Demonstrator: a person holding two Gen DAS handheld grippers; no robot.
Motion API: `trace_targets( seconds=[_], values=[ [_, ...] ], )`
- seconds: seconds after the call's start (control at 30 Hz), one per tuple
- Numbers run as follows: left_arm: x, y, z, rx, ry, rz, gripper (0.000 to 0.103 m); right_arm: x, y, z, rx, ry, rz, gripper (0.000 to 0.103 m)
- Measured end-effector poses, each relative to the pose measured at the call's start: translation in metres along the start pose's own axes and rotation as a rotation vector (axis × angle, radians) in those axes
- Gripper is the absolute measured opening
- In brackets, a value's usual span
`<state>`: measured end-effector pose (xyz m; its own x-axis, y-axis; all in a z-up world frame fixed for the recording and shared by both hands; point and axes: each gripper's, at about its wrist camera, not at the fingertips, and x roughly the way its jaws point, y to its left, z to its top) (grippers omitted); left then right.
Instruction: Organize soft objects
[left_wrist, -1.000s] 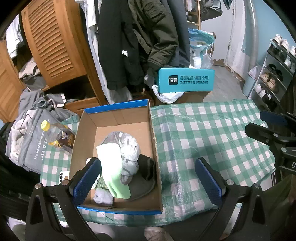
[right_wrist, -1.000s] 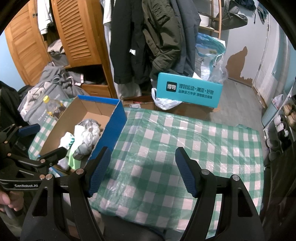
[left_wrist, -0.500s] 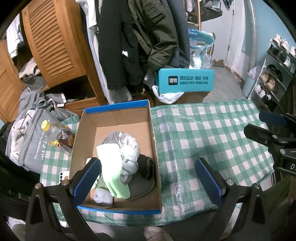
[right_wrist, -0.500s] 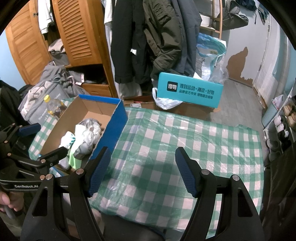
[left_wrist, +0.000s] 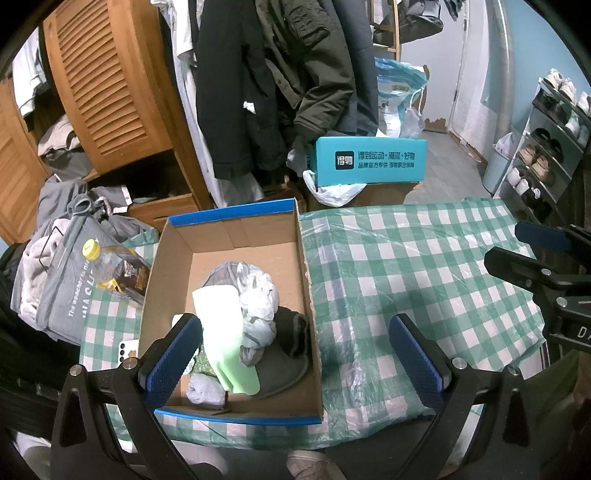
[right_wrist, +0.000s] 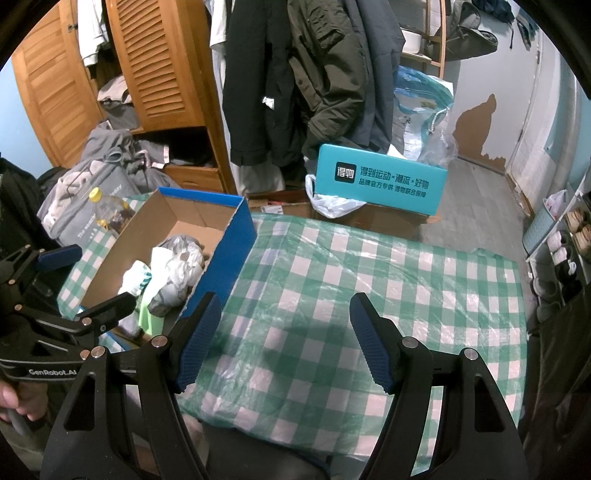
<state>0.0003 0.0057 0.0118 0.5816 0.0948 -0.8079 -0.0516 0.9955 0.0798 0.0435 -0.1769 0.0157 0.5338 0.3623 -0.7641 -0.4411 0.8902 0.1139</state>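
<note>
The left gripper (left_wrist: 295, 354) is hovering over the near end of the cardboard box (left_wrist: 308, 295), its fingers (left_wrist: 173, 358) standing wide apart with nothing clamped between them. The right gripper (right_wrist: 284, 339) is hanging over bare checked cloth to the right of the box, its fingers (right_wrist: 371, 345) likewise spread apart and gripping nothing. The box, blue on its outer walls and rim, is sitting on the left part of the bench (left_wrist: 406, 266), which is wearing a green-and-white checked cover under clear plastic. The soft objects are lying inside the box, bunched toward its near half: a pale green cloth (left_wrist: 225, 332) is leaning across the pile, a crumpled grey-white garment (left_wrist: 255, 295) is resting just beside it on the right, a dark cap-like item (left_wrist: 291, 343) is lying under and to the right of that garment, and a small grey bundle (left_wrist: 205, 387) is sitting in the near left corner. A bottle with a yellow cap (left_wrist: 114, 269) is lying just outside the left wall of the box, and a white phone (left_wrist: 127, 350) is lying on the cloth nearer the camera. Beyond the far edge of the bench a teal carton (left_wrist: 369, 160) is standing, with dark coats (left_wrist: 258, 74) hanging behind it. In the right wrist view a hand (right_wrist: 18, 395) is grasping the handle of the left gripper.
</note>
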Motion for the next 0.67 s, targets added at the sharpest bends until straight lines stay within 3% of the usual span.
trace_targets(
  seconds=[0.67],
  values=[
    [-0.006, -0.007, -0.001, 0.007, -0.018, -0.005, 0.102, 0.0, 0.0, 0.0, 0.0, 0.001, 0.0, 0.072]
  ],
)
